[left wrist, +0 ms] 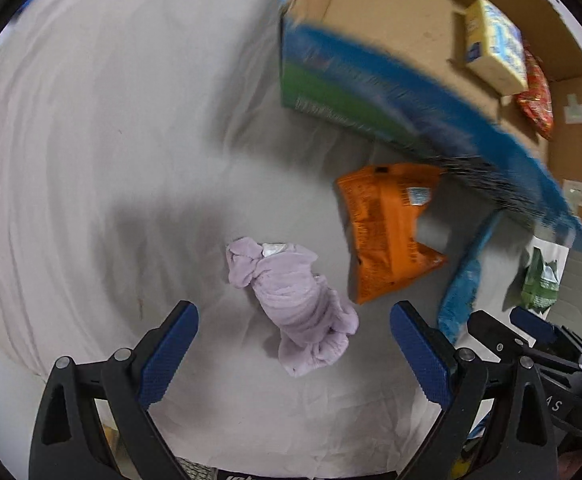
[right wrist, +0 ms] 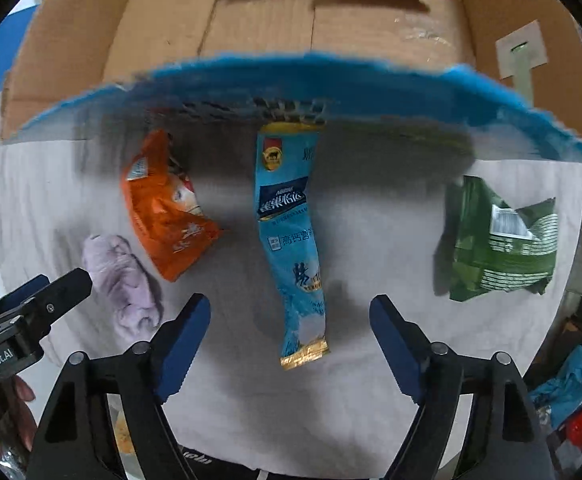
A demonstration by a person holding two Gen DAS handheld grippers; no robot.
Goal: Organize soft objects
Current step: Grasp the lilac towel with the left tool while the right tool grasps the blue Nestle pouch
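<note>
Lilac cloth [left wrist: 291, 304], orange packet [left wrist: 387, 228], green packet [right wrist: 499, 240], blue-padded tools.

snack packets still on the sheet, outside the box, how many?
3: orange packet left, beside the lilac cloth; long blue sachet centre, top under the box flap; green packet right. Flap may hide more.

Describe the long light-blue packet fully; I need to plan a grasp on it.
The light-blue packet is a long, narrow glossy sachet with a yellow top band, a red-and-gold round emblem, Chinese print and a gold crimped bottom seal. It lies flat and slightly curved on the white cloth, its top end under the cardboard box's blue flap, touching no other item. The open right gripper hovers around its lower end.
</note>
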